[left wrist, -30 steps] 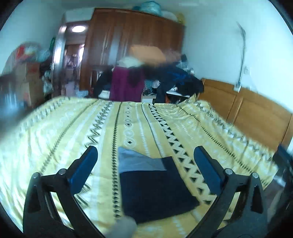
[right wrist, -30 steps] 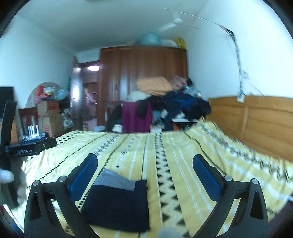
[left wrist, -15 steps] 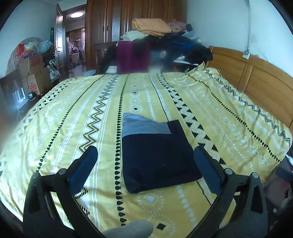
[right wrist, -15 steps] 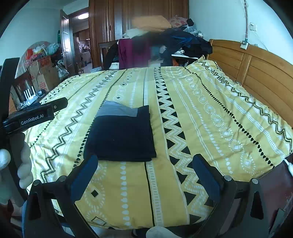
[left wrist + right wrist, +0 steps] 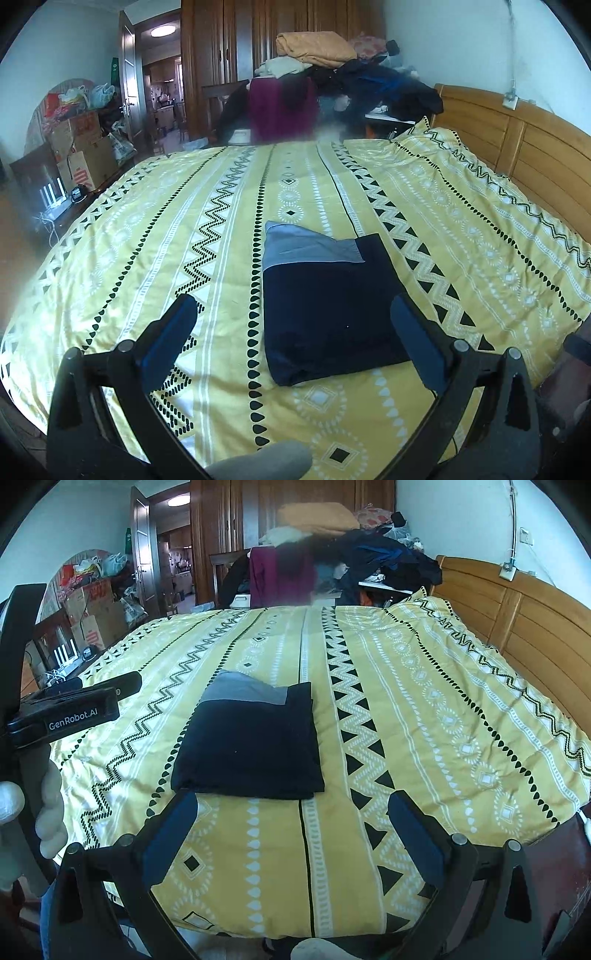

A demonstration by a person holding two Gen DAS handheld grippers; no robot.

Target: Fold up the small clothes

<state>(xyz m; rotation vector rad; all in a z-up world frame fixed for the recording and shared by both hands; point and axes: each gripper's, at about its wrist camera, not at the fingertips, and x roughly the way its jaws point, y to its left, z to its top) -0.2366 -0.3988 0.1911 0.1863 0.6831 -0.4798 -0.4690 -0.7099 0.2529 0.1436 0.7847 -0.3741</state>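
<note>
A folded dark navy garment [image 5: 328,310] with a grey band at its far end lies flat on the yellow patterned bedspread [image 5: 147,236]. It also shows in the right wrist view [image 5: 247,746]. My left gripper [image 5: 293,332] is open and empty, held above the near end of the garment. My right gripper [image 5: 291,823] is open and empty, held above the bed's near edge, just short of the garment. The left gripper's body [image 5: 70,712] shows at the left of the right wrist view.
A wooden headboard [image 5: 517,147] runs along the right of the bed. A pile of clothes [image 5: 332,74] sits beyond the far edge, before a brown wardrobe [image 5: 229,55]. Cardboard boxes [image 5: 81,147] and an open door [image 5: 162,96] are at the left.
Both grippers have risen and drawn back from the bed, so the whole bedspread and folded garment now show. The garment has not moved. Both grippers stay open.
</note>
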